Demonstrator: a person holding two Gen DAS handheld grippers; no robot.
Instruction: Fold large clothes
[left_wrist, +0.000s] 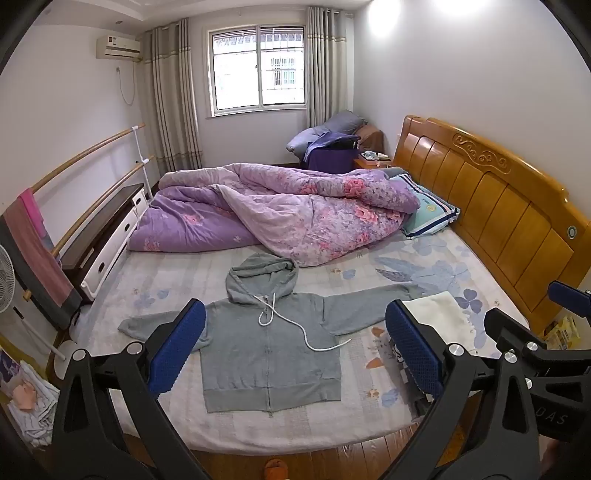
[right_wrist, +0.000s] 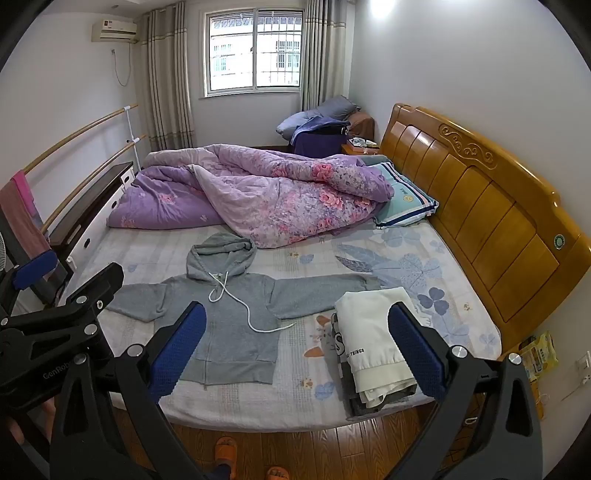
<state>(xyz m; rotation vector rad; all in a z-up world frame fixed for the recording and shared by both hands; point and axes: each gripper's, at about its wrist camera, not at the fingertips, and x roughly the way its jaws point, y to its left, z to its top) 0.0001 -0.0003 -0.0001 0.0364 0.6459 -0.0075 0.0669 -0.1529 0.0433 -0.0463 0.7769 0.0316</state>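
I held both sets of fingers spread apart and empty above the near edge of the bed (left_wrist: 369, 428), the left gripper (left_wrist: 295, 347) over the hoodie and the right gripper (right_wrist: 297, 347) between the hoodie and the stack. The grey hoodie (left_wrist: 269, 354) lay flat and face up near that edge, zip closed, both sleeves stretched out sideways and the hood spread toward the quilt; none of its folds had been made yet, as far as I could judge. Toward the near right corner sat a stack of folded clothes (right_wrist: 373, 350), a cream piece on top, so part of the work looked finished. The hoodie seemed a soft, thick fleece with ribbed hem and cuffs, and its white drawcord (left_wrist: 295, 325) trailed loose across the chest. A rumpled purple flowered quilt (left_wrist: 295, 206) filled the far side.
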